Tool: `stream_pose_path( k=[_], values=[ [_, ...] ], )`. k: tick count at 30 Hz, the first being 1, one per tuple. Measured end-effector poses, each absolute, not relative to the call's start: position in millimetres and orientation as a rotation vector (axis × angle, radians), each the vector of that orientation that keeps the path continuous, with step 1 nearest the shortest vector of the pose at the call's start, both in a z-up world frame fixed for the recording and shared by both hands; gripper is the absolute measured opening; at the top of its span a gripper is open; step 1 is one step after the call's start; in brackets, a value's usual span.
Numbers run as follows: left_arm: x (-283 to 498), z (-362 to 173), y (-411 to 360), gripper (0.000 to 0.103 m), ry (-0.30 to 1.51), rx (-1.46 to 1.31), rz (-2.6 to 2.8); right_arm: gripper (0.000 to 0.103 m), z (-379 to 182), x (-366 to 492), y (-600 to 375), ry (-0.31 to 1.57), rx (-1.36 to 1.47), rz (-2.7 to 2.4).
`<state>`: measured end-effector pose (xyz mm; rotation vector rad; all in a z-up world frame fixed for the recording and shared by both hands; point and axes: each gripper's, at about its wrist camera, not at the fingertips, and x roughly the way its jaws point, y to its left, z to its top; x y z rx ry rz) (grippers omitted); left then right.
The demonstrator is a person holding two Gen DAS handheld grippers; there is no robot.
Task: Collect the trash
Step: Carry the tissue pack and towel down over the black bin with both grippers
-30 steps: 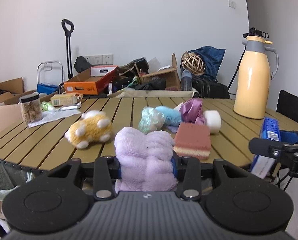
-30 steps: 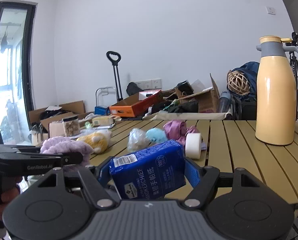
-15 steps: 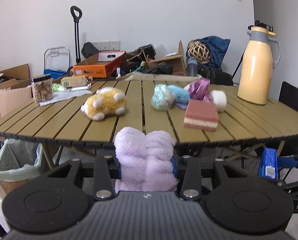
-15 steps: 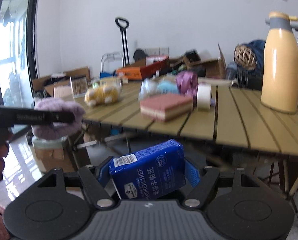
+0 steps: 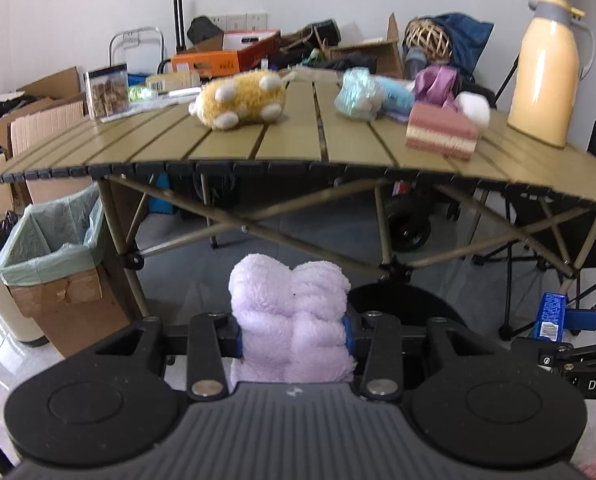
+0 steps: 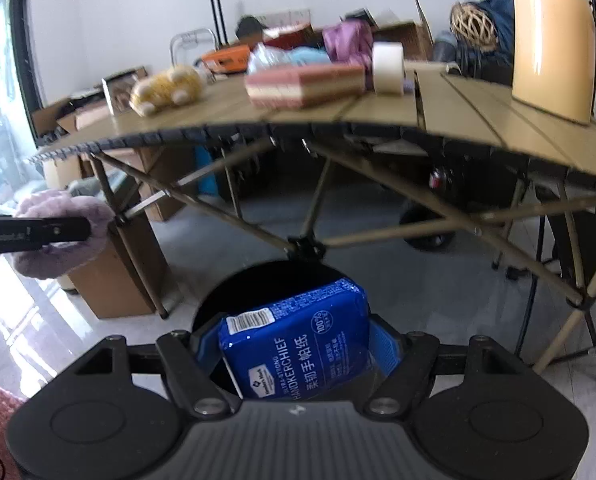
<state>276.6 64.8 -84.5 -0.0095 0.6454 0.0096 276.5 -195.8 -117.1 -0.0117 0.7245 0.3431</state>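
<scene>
- Landmark: the tan slatted folding table (image 5: 289,148). All positions below are given relative to it.
- Left of the table's near left leg stands a cardboard box lined with a pale green plastic bag (image 5: 49,240). This is one likely drop point.
- Left gripper (image 5: 291,336): jaws pinched on a lilac fluffy plush cloth (image 5: 289,312), held below the table's front edge and above the floor.
- Below the table's front edge, on the floor, sits a round black bin (image 6: 265,292) with a dark opening, just beyond both grippers.
- Right gripper (image 6: 298,354): jaws clamped on a blue plastic pack of handkerchief tissues (image 6: 298,348), held over the near rim of the black bin.
- On the tabletop, not yet collected: a yellow plush toy (image 5: 241,98), a pink layered sponge block (image 5: 438,134), a white tape roll (image 6: 388,66) and crinkled wrappers (image 5: 356,94).
- Risk, judged: the tissue pack sits tilted in the jaws. Early release may bounce it off the bin rim onto the floor.
- Risk, judged: the soft cloth may cling to a pad on release and drag outside the opening.
- Risk, judged: both grippers are close together. Simultaneous drops may cause a collision.
</scene>
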Motion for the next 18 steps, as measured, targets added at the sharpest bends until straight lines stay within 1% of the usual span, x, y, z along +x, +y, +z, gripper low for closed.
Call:
stream_pose_path(
  k=[11, 18],
  values=[
    [309, -125, 70, 0.041, 0.838, 0.003, 0.044, 0.072, -147, 305, -206, 0.838, 0.021, 0.276],
    [332, -134, 60, 0.041, 0.912, -0.02, 0.036, 0.072, -157, 315, -218, 0.873, 0.047, 0.24]
  ],
)
